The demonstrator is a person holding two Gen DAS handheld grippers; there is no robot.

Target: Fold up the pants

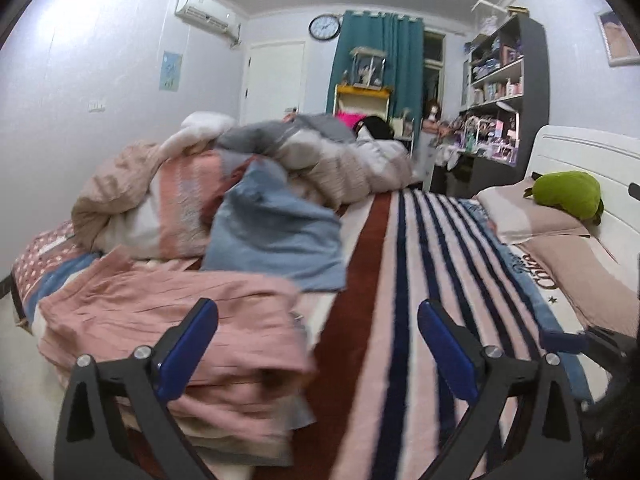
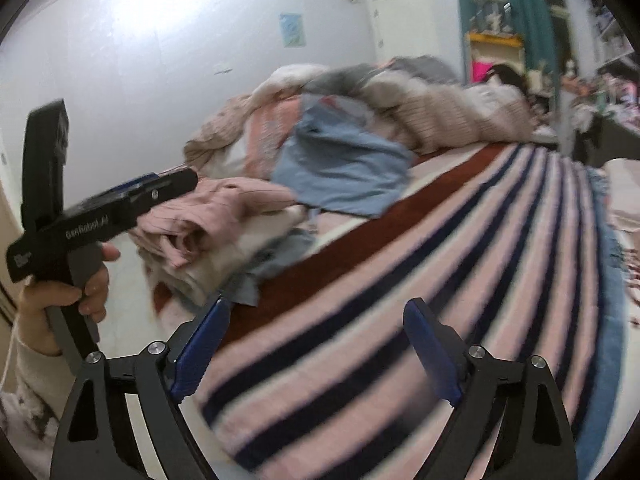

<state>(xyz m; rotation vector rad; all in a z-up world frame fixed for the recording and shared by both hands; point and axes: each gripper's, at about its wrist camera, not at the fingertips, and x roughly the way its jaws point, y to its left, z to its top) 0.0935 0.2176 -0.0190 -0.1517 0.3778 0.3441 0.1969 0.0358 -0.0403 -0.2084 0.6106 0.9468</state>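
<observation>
Folded pink pants (image 1: 188, 320) lie on top of a stack of folded clothes at the left edge of the bed; they also show in the right wrist view (image 2: 208, 216). My left gripper (image 1: 318, 344) is open and empty, just above and in front of the pink pants. In the right wrist view the left gripper (image 2: 160, 190) shows from the side, held by a hand beside the stack. My right gripper (image 2: 316, 344) is open and empty over the striped blanket (image 2: 400, 280). A blue garment (image 1: 276, 236) lies spread behind the stack.
A rumpled quilt (image 1: 224, 168) is heaped at the far end of the bed. A pillow with a green plush toy (image 1: 568, 192) sits at the right by the white headboard. Shelves (image 1: 500, 92) and a teal curtain stand beyond.
</observation>
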